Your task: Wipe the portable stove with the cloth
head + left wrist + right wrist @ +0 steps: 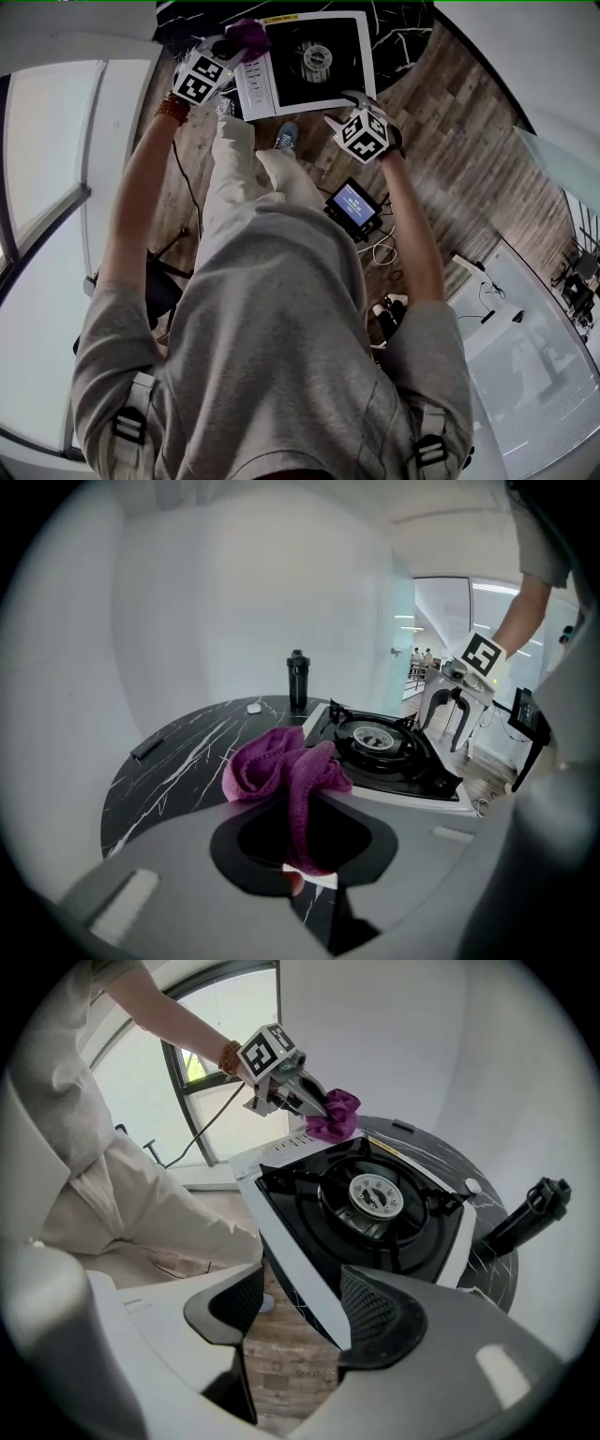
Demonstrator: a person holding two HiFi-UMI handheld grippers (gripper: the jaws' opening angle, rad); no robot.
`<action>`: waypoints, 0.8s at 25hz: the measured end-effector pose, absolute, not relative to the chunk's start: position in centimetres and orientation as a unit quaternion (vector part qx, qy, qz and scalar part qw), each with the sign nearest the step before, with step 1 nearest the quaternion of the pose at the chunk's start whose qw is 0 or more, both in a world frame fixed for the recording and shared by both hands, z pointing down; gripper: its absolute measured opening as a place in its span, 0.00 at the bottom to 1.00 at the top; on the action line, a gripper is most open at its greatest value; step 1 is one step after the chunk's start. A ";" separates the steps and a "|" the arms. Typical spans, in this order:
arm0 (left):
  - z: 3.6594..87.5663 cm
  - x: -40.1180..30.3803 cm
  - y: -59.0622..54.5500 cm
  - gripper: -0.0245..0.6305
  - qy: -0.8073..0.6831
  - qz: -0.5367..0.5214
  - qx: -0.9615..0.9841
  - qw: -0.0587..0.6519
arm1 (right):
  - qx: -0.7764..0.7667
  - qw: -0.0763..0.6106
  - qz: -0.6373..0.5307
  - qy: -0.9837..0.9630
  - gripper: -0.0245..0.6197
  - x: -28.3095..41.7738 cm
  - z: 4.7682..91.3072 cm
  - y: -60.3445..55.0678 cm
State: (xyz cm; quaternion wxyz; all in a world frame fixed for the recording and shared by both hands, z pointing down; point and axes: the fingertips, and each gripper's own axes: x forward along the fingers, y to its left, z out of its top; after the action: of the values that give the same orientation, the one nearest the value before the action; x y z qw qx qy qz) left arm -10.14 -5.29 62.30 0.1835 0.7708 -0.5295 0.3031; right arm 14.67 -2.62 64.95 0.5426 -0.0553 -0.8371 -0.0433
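Observation:
The portable stove (314, 61) stands on a round black marble table (403, 28), its white front panel towards me. My left gripper (234, 45) hovers at the stove's front left corner, shut on a bunched purple cloth (246, 36). In the left gripper view the cloth (286, 771) hangs between the jaws of that gripper (305, 855), with the stove (384, 747) to its right. My right gripper (349, 98) is at the stove's front right corner. Seen in its own view, the right gripper (300, 1312) stands open, the stove's (375, 1199) white front edge running down between its jaws.
A black bottle (297, 680) stands on the table behind the stove, with a small white object (253, 708) and a dark flat bar (150, 749) on the left part. On the wooden floor lies a device with a lit blue screen (353, 206) and cables.

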 end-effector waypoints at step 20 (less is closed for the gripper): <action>62.4 -6.2 -2.4 0.11 -0.518 0.291 0.781 0.192 | -0.063 0.556 -0.055 -0.827 0.44 14.6 65.0 -2.7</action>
State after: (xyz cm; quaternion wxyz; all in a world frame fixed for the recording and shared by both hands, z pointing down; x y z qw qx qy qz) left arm -6.23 -2.38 62.41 0.1916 0.7812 -0.5178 0.2915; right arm 14.61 -2.73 64.98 0.5556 -0.0631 -0.8272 -0.0548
